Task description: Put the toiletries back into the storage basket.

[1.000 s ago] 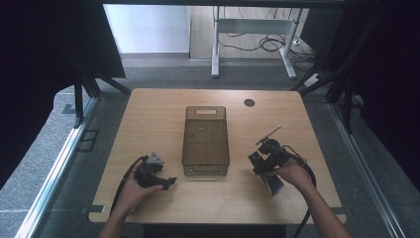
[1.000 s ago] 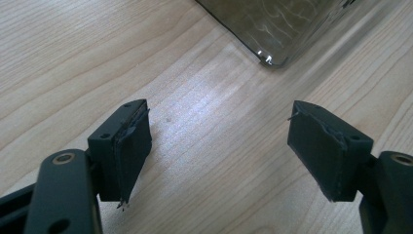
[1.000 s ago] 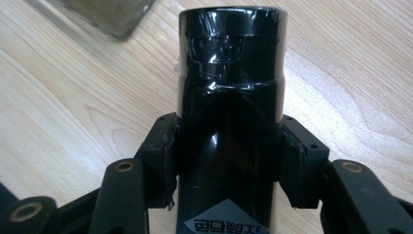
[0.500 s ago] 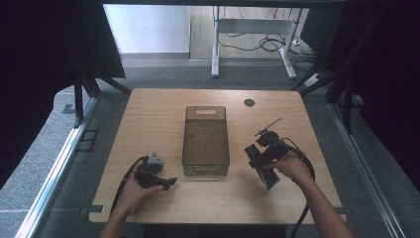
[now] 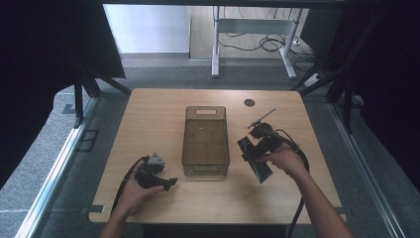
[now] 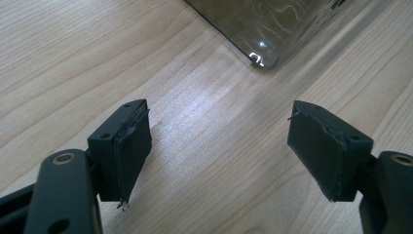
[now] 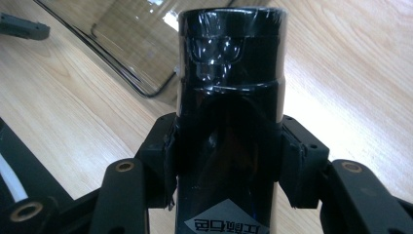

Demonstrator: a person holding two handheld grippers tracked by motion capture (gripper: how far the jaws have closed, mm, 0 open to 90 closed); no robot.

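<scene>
Your right tongs are clamped on the black bottle, just right of the clear bin on the table. Grip tight and lift over the rim. Your left tongs are apart.

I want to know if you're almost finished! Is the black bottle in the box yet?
Not yet. Done: the right gripper has picked up the black bottle and holds it beside the see-through box. In hand: carrying it. Left: probably putting it inside the box. The left gripper is open, holding nothing, near the box's corner.
</scene>
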